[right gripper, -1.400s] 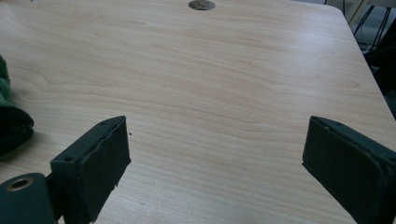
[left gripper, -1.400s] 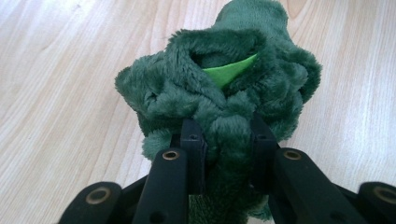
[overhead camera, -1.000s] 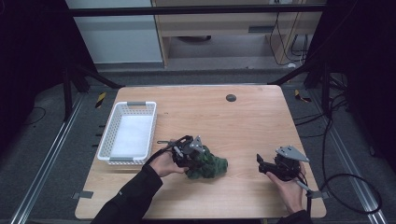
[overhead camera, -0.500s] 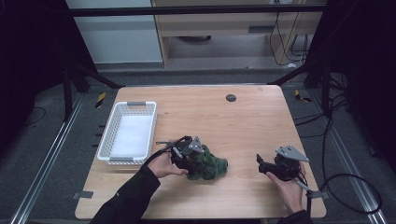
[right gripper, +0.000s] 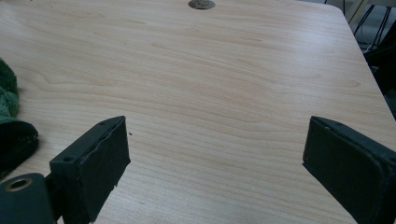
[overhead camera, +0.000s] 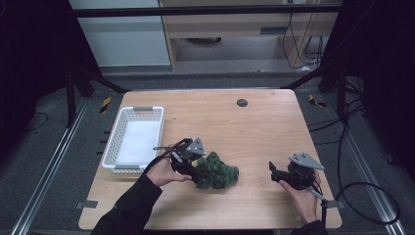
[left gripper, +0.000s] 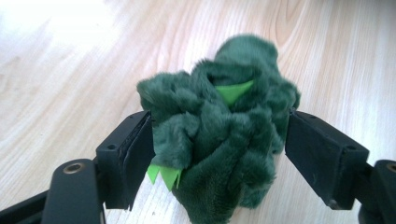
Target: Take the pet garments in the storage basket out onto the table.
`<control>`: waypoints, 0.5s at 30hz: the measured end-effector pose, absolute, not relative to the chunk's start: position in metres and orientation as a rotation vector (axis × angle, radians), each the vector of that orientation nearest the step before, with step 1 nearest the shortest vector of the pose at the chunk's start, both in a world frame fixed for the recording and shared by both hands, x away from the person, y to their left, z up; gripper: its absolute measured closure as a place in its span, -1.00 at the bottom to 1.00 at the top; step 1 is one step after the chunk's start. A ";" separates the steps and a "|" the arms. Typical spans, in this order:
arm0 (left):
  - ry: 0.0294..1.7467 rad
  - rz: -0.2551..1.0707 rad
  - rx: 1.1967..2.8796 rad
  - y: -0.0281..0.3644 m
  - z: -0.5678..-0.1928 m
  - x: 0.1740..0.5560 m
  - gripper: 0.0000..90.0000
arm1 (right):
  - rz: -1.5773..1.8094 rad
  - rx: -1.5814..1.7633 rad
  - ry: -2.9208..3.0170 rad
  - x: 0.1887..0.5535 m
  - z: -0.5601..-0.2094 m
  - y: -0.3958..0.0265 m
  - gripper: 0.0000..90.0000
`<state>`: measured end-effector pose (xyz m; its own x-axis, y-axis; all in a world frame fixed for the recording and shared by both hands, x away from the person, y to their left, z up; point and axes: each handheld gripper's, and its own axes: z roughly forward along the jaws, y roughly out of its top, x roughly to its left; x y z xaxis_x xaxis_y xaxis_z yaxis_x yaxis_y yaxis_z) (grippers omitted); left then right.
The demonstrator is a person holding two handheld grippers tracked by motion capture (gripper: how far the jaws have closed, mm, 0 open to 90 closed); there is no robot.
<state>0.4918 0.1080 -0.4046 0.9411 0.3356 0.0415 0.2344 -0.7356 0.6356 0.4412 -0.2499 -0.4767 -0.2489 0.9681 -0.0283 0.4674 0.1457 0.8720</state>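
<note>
A dark green plush toy [overhead camera: 219, 174] with bright green felt spikes lies crumpled on the wooden table [overhead camera: 235, 127], near its front. My left gripper [overhead camera: 196, 171] reaches it from the left. In the left gripper view the toy [left gripper: 219, 140] bulges between the two black jaws of the left gripper [left gripper: 218, 125]. These jaws have just been opening and stand wide, with the fur brushing the pads but not squeezed. My right gripper [overhead camera: 273, 172] rests at the front right, apart from the toy. In its own view the right gripper [right gripper: 215, 140] is open over bare wood.
A white mesh basket [overhead camera: 113, 147] stands at the table's left side, its inside bare. A small dark round hole [overhead camera: 242, 102] marks the far middle of the tabletop. An edge of the green toy [right gripper: 7, 102] shows at the left of the right gripper view.
The left gripper has lifted slightly at the plush toy, which stays on the table. The right gripper has kept still.
</note>
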 end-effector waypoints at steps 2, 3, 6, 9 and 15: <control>0.414 0.207 2.411 0.109 -0.403 0.491 -0.49 | 1.031 1.379 1.804 0.441 -0.477 -0.250 -0.85; 0.429 0.222 2.393 0.111 -0.400 0.490 -0.49 | 1.031 1.379 1.804 0.441 -0.477 -0.250 -0.85; 0.493 0.257 2.312 0.120 -0.395 0.486 -0.51 | 1.036 1.376 1.803 0.441 -0.477 -0.250 -0.85; 0.540 0.272 2.256 0.127 -0.393 0.483 -0.50 | 1.036 1.376 1.800 0.441 -0.477 -0.251 -0.85; 0.656 0.329 2.110 0.145 -0.393 0.474 -0.48 | 1.038 1.379 1.801 0.441 -0.477 -0.250 -0.85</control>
<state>0.4739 0.1454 -0.3926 0.8256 0.5642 -0.0068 0.3324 -0.4766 0.8138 0.4410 -0.2503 -0.4768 -0.2485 0.9684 -0.0217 0.4662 0.1393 0.8736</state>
